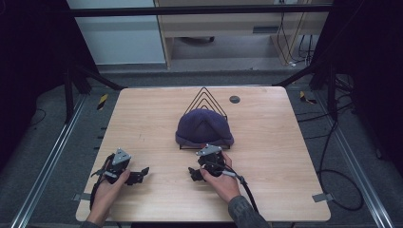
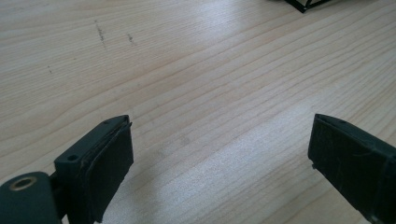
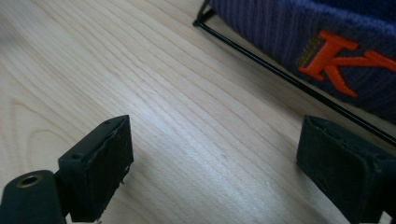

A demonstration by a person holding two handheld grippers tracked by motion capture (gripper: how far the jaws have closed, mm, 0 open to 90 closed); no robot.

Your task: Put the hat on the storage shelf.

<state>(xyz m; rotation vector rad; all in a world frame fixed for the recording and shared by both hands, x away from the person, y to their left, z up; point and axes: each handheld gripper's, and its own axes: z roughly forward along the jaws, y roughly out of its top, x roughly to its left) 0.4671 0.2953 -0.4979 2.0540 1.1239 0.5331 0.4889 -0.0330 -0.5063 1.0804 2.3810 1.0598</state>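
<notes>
Two hands come in from the near edge of the wooden table (image 1: 285, 156) in the high view: the left gripper (image 1: 138, 175) and the right gripper (image 1: 196, 174) both rest low over bare wood. Just beyond the right one, a purple hat (image 1: 204, 127) sits on a black wire rack (image 1: 205, 97).

Left gripper view: jaws spread wide, nothing between them.

Right gripper view: jaws likewise released, with the hat's orange lettering (image 3: 343, 58) just ahead.

a small dark round disc (image 1: 234, 99) sits near the table's (image 1: 285, 156) far edge.
</notes>
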